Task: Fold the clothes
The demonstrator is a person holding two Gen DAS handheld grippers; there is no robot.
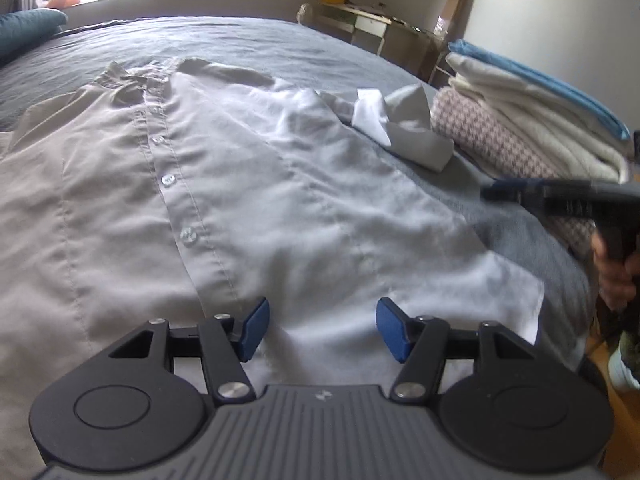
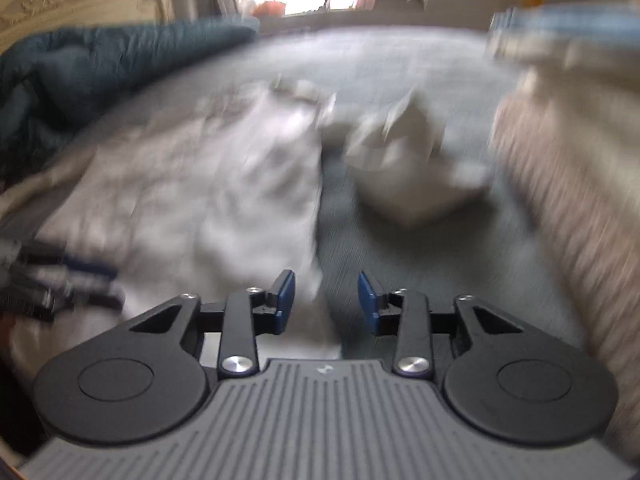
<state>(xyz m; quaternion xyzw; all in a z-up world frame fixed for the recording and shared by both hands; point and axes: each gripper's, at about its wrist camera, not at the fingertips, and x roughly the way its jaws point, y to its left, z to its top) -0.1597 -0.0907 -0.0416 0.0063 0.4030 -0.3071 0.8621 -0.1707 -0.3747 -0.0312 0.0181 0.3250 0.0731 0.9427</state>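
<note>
Both grippers hang over a grey-sheeted bed (image 1: 280, 40) with their blue pads apart and nothing pinched between them. At the far left of the left wrist view a dark teal pillow (image 1: 28, 32) lies by the bed's edge. Next comes the pale grey button-up shirt (image 1: 180, 184), spread flat and face up, collar toward the window, button placket running down its middle. The left gripper (image 1: 322, 330) is released above the shirt's lower hem. Further right, one sleeve (image 1: 404, 132) lies crumpled and folded on itself, just beside a stack of folded textiles (image 1: 540, 120) topped with blue. At the right edge the person's hand (image 1: 616, 268) holds the other tool.

The right wrist view is heavily blurred. The right gripper (image 2: 326, 300) is also unclenched, over the shirt's side edge and the bare sheet beside it.
</note>
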